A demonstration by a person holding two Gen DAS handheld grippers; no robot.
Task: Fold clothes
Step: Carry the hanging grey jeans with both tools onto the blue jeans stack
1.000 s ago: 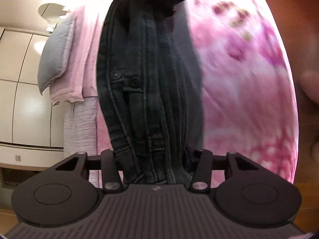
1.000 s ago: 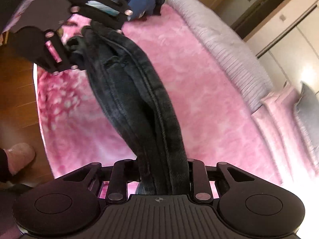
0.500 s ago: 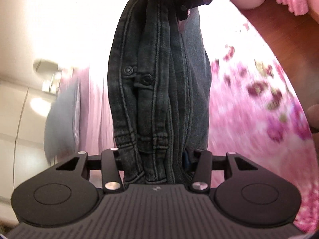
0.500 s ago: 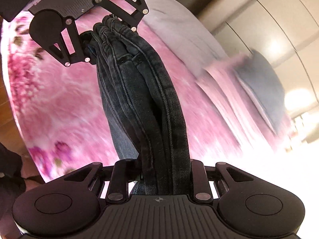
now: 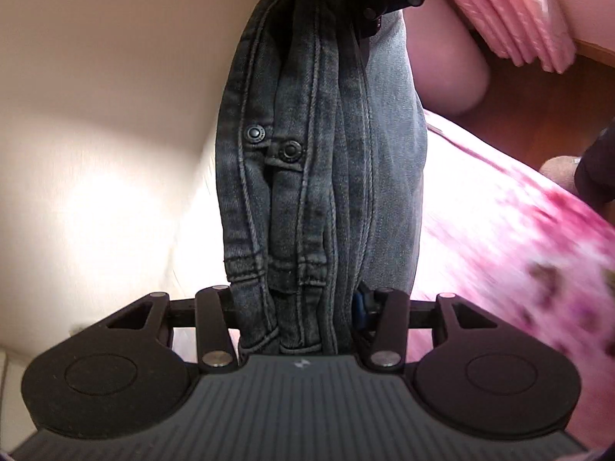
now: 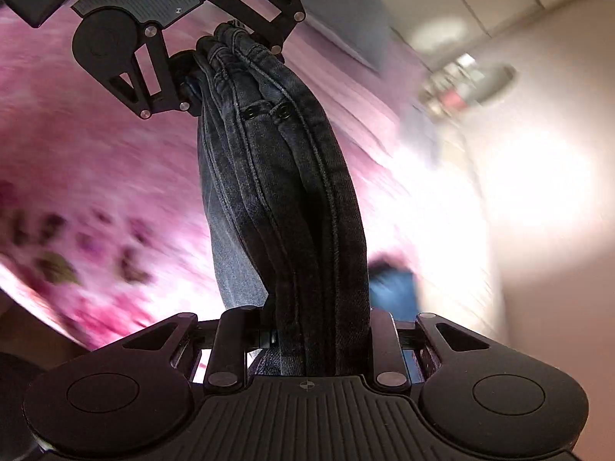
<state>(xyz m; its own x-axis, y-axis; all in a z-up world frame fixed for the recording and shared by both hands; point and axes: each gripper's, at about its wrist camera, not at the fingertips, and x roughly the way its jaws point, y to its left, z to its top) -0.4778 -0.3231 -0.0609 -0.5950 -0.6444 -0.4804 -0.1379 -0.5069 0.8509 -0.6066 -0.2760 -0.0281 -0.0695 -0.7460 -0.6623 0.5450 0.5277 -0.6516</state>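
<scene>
The left gripper and right gripper each clamp an end of the bunched dark jeans, stretched taut between them in the air. Below lies a pink floral blanket, blurred

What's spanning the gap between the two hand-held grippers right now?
Only the bunched dark jeans, stretched from the right hand-held gripper to the left hand-held gripper; both are clamped on them. Both wrist views show it.
</scene>
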